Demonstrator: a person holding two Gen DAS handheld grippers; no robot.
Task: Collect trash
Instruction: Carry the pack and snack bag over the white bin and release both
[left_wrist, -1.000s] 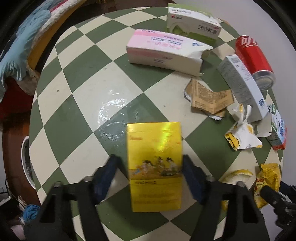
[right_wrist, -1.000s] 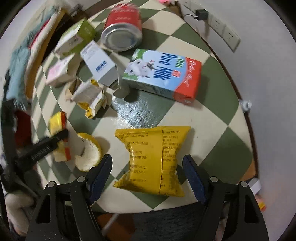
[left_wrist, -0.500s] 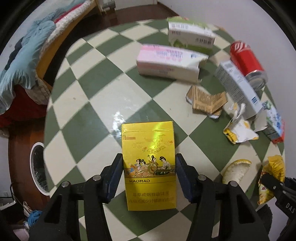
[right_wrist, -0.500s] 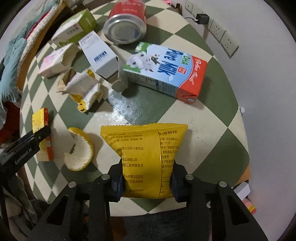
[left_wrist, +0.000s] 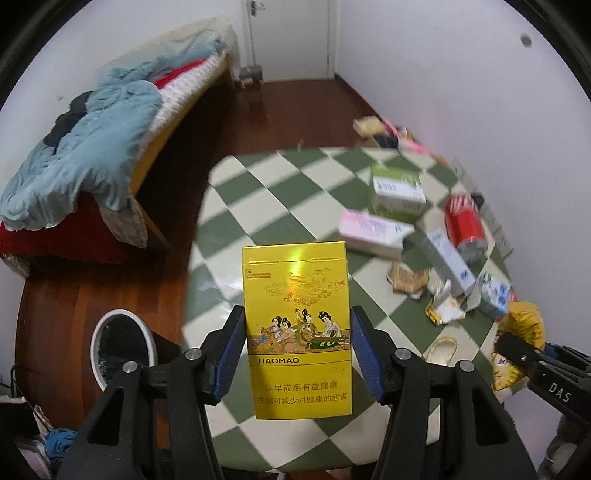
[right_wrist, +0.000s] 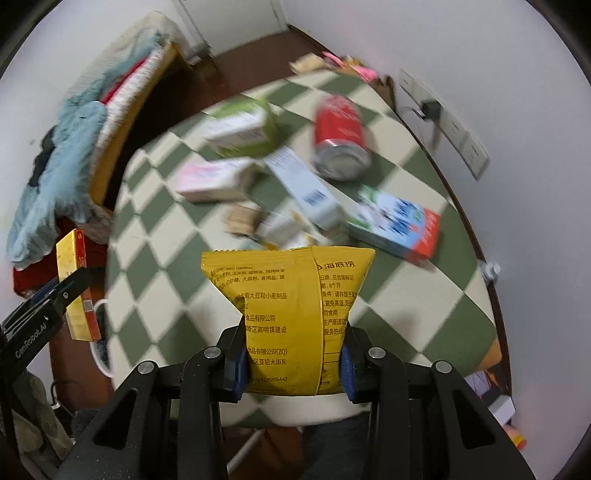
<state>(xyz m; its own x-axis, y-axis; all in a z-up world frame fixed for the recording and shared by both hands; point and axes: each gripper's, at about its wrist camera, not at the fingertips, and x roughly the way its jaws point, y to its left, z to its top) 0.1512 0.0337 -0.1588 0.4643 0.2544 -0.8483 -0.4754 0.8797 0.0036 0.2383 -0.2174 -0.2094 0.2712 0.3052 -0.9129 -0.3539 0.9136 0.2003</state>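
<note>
Glossy rectangular cigarette pack (left_wrist: 297, 328), crinkled foil packet (right_wrist: 291, 317)

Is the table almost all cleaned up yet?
Not yet. Nothing shows as binned. In hand: the left gripper holds the yellow HAOMAO cigarette box, and the right gripper pinches the yellow snack bag. The white round bin sits on the floor beside the checkered table. Left on it: the red soda can, blue milk carton, pink box, green box and torn wrappers.
</note>
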